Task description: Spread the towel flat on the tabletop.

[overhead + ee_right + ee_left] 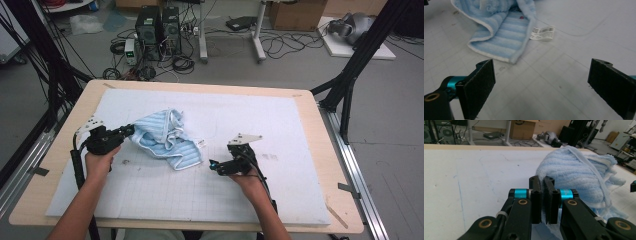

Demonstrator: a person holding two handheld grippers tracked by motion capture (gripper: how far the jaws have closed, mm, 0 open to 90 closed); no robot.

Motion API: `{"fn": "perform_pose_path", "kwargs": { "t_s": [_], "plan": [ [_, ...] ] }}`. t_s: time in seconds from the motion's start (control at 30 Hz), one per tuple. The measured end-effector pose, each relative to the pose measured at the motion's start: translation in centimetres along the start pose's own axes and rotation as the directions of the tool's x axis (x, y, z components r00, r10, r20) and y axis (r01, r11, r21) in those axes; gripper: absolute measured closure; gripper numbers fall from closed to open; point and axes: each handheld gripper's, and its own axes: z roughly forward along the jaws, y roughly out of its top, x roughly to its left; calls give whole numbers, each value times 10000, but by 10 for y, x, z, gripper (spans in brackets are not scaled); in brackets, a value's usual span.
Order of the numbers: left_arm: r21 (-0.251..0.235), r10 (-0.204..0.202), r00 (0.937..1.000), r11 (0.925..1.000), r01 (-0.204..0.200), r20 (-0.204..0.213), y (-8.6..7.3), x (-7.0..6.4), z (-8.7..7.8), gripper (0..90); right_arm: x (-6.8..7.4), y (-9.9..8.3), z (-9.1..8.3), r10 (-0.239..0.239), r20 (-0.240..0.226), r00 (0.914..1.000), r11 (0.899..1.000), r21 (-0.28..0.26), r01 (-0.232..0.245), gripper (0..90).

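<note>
One light blue striped towel (165, 137), crumpled in a heap on the white gridded mat (200, 185), left of centre. One white care label (542, 33) sticks out from its near edge and lies flat on the mat.

Two grippers, one per hand. Left gripper (127, 131) sits at the towel's left end; in the left gripper view its jaws are pressed nearly together with a thin edge of blue cloth pinched between them (543, 202), the bulk of the towel bunched up just beyond and to the right. Left hand (97, 162) wraps the handle, forearm coming in from the bottom edge.

Right gripper (214, 165) is on the mat just right of the towel's near corner, apart from it, not touching. In the right gripper view its jaws stand wide apart with nothing between them but bare mat; the towel's folded corner (499, 42) lies ahead and left of them.

One wooden table (325, 150) under the mat.
</note>
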Motion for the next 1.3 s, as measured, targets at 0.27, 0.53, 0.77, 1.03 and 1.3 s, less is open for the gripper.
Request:
{"fn": "perform_pose_path", "kwargs": {
  "t_s": [0.27, 0.53, 0.77, 1.03, 1.3],
  "plan": [
    [-88, -130, 9999, 9999, 129, -79, -1, 4, 0, 847, 5, 22, 39, -267, -581, 9980, 9994, 202, 279, 285],
    [-47, -246, 9997, 9997, 245, -25, -2, 5, 1, 842, 17, 31, 64, -884, 425, 9952, 9888, 1244, 825, 649],
    [49, -170, 9998, 9998, 170, 68, -2, 3, 2, 840, 15, 31, 56, -36, 106, 9999, 9861, 1664, 18, 806],
    [102, -164, 9998, 9998, 163, 103, -2, 3, 2, 839, 19, 24, 41, -716, 24, 9974, 9775, 1989, 697, 863],
    [225, -87, 9998, 9997, 83, 156, -3, 0, 3, 837, 11, 3, 0, -799, 321, 9963, 9746, 2125, 713, 863]
  ]
}}
